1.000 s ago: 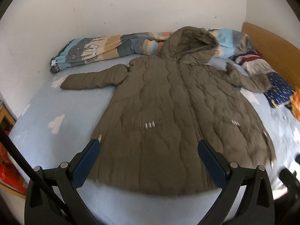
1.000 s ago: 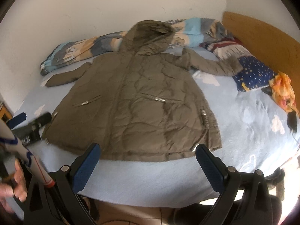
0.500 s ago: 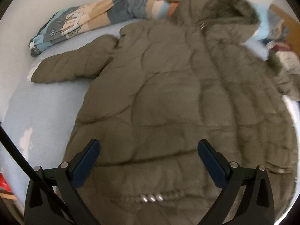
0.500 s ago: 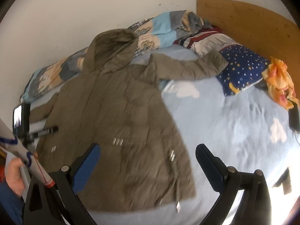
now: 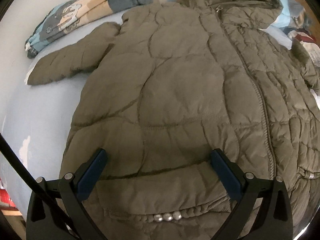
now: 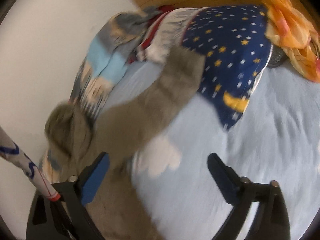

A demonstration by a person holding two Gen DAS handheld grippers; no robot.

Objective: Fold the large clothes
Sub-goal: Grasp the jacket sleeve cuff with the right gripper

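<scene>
Puffy coat (image 5: 180,92): soft, bulky (slippery shell?), grab at sleeve (image 6: 160,104) cuff/hem. Left gripper (image 5: 158,172) & right gripper (image 6: 158,170) fingers both open, empty; right just narrowing.

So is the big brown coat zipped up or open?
Zipped up. In the left wrist view the coat lies spread flat on the bed, and its zipper runs closed up to the hood.

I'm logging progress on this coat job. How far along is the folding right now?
Done: the puffer coat lies spread flat on the bed, zipped, both sleeves out. No fold is made. In hand: the left gripper hangs open over the lower front, and the right gripper, open, its jaws just closing a little, faces the outstretched sleeve. Left: all the folding.
</scene>
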